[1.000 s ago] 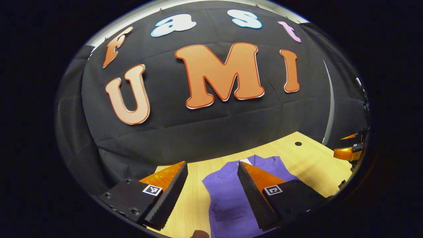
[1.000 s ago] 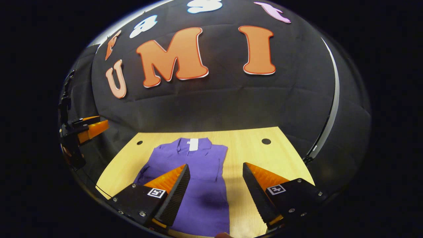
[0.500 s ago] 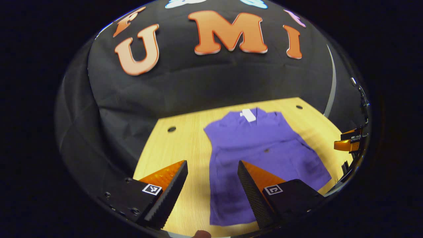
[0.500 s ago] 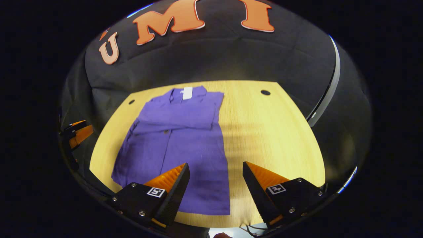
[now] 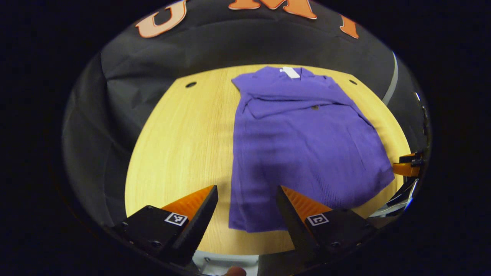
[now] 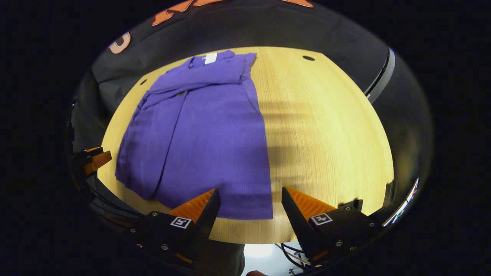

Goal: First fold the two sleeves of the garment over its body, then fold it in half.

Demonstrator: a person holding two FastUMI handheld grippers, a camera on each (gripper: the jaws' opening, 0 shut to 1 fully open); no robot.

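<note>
1 shirt (image 5: 303, 145) (purple, sleeves folded in) flat on 1 table (image 5: 180, 142), hem just ahead of both claws | 2 claws: left claw (image 5: 245, 209) jaws apart, empty; right claw (image 6: 249, 211) jaws apart, empty | 1 white tag (image 6: 210, 58) at far collar
</note>
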